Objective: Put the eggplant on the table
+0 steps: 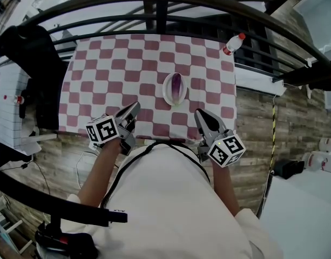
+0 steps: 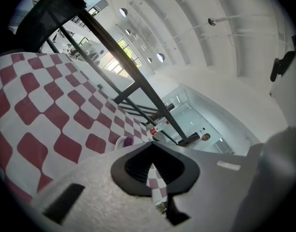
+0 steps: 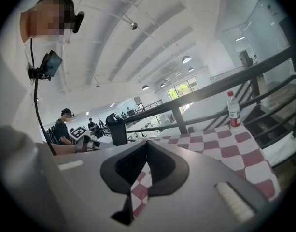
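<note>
The left gripper (image 1: 133,109) has its jaws pressed together with nothing between them; its own view shows the two tips meeting in a point over the red-and-white checked tablecloth (image 1: 100,80). The right gripper (image 1: 201,115) is likewise closed and empty, its tips meeting above the cloth's near edge. Both are held over the near side of the table, one in each of the person's hands, each carrying its marker cube.

The eggplant (image 1: 176,84) lies in a small white dish (image 1: 167,93) on the cloth, ahead of both grippers and roughly between the lines along which they point (a little nearer the right one's side). Neither gripper touches it. In the left gripper view the purple eggplant (image 2: 129,140) peeks out just past the closed tips, slightly to their left.

A clear plastic bottle (image 1: 234,43) with a red cap stands at the table's far corner, well beyond the right gripper and off to its right. Dark railing bars (image 1: 165,4) run past the far edge.
</note>
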Motion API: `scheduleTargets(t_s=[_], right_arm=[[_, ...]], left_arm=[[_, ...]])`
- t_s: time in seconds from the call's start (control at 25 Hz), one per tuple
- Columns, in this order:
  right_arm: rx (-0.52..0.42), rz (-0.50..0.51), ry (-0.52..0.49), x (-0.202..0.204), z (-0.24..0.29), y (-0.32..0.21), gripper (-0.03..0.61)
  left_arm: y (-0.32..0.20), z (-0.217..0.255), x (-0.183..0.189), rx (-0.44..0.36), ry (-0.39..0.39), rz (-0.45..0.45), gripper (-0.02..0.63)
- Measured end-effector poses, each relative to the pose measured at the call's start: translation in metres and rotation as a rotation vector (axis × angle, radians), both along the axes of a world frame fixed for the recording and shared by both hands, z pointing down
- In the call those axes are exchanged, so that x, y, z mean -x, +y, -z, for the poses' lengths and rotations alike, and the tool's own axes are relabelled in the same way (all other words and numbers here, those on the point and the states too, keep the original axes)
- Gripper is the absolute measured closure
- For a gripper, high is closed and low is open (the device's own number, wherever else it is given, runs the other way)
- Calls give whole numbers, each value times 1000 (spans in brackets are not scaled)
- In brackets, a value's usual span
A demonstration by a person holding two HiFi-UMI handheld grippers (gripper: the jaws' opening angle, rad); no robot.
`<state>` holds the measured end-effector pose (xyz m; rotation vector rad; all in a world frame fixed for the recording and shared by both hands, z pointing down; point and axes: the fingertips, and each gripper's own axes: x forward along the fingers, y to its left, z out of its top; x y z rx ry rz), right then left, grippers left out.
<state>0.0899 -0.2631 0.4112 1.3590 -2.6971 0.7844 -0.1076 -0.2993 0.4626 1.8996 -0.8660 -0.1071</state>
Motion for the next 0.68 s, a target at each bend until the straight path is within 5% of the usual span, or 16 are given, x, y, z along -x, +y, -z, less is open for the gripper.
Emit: scheduleTargets(t_s=[0.68], right_arm=[[-1, 5, 25, 1, -5, -1, 571]], left_arm=[[-3, -9, -12, 6, -1, -17, 607]])
